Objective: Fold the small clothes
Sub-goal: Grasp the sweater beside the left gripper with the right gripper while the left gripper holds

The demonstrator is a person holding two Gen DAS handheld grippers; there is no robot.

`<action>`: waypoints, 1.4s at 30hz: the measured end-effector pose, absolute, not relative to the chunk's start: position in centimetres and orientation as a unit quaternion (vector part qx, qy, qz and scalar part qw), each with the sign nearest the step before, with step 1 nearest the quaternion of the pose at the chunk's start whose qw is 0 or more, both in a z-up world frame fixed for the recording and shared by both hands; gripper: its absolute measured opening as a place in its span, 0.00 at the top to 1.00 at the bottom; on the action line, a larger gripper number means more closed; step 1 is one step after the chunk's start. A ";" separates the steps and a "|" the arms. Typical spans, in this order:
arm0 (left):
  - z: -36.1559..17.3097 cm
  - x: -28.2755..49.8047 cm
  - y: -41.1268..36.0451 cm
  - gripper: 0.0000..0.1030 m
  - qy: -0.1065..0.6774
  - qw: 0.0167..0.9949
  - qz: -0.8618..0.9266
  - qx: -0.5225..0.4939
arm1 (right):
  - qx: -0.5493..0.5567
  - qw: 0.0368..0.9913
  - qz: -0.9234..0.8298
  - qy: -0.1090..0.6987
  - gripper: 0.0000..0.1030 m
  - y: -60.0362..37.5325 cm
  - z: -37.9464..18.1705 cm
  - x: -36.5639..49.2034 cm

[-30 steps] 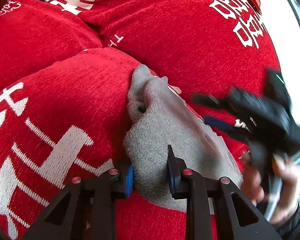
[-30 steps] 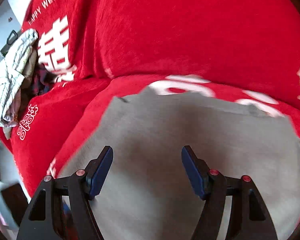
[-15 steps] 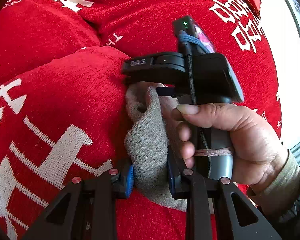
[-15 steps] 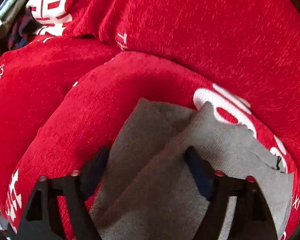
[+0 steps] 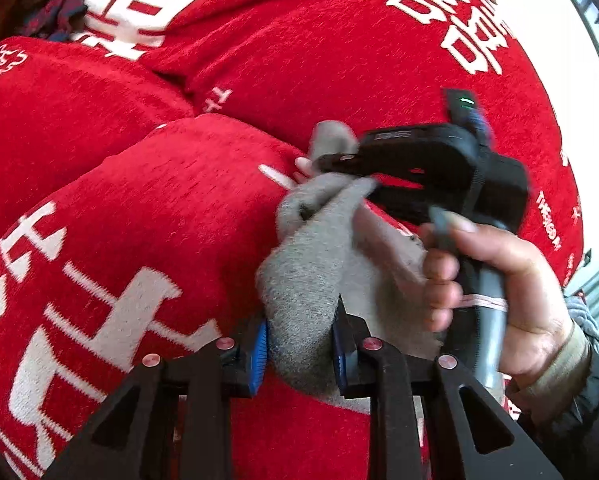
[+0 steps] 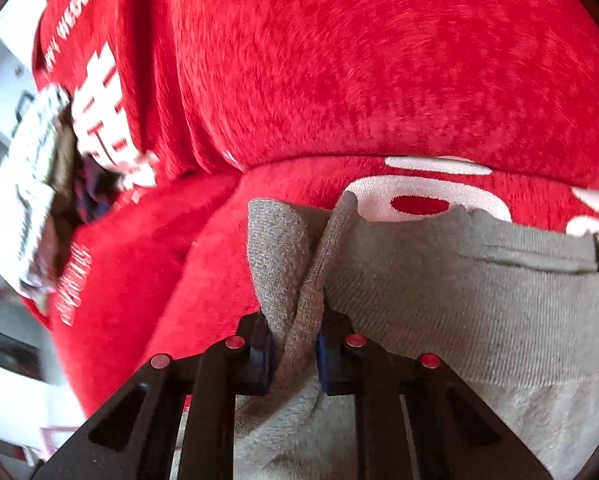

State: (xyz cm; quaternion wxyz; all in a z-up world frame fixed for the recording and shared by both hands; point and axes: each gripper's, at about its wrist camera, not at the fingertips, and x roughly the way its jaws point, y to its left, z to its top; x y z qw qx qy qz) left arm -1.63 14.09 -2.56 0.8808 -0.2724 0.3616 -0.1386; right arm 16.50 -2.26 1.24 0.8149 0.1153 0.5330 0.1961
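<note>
Here, scene: a grey knitted garment (image 5: 323,264) lies on red cushions (image 5: 147,208) printed with white characters.
Garment place: it sits on the front cushion, one end bunched up between the two grippers, the wider part spread flat toward the right in the right wrist view (image 6: 479,288).
Left gripper (image 5: 301,346): its blue pads are drawn in narrow and press a thick fold of the grey knit from both sides.
Right gripper (image 6: 293,350): its jaws are closing, with a ridge of gathered grey fabric pinched between the pads, which already touch it.
Right hand (image 5: 499,280): seen from the left wrist camera, it grips the black handle of the right gripper, fingers wrapped round it, just beside the grey fold.
Sleeve: a dark cuff (image 5: 579,408) over a lighter band at the wrist.
Background: a pale, patterned bundle of cloth (image 6: 31,184) lies at the far left edge of the cushions, blurred.
</note>
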 end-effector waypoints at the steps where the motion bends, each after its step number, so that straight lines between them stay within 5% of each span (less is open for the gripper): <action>1: -2.7 -1.8 14.4 0.56 0.363 0.880 -0.136 -0.276 | 0.129 0.816 0.202 0.527 0.82 -2.8 1.5 16.4; 2: -2.7 -2.3 14.9 0.31 0.355 0.883 -0.125 -0.281 | 0.138 0.816 0.205 0.522 0.83 -3.2 1.6 16.3; 4: -2.4 -3.3 15.8 0.01 0.334 0.890 -0.103 -0.291 | 0.160 0.817 0.214 0.512 0.83 -4.0 2.0 16.0; 12: -2.5 -1.9 15.2 0.01 0.353 0.881 -0.128 -0.290 | 0.210 0.807 0.238 0.499 0.83 -6.7 2.5 15.4; 13: -2.3 -1.6 14.8 0.10 0.353 0.880 -0.134 -0.287 | 0.210 0.807 0.240 0.498 0.83 -6.8 2.6 15.3; 14: -1.9 -1.0 14.0 0.48 0.356 0.877 -0.150 -0.285 | 0.209 0.807 0.241 0.497 0.83 -7.1 2.8 15.2; 16: -1.7 -0.2 13.0 0.84 0.376 0.873 -0.163 -0.265 | 0.207 0.809 0.241 0.495 0.83 -7.7 3.1 15.0; 42: 3.6 -1.6 1.8 0.85 0.381 0.912 -0.121 -0.094 | 0.165 0.823 0.211 0.501 0.83 -12.7 5.4 14.9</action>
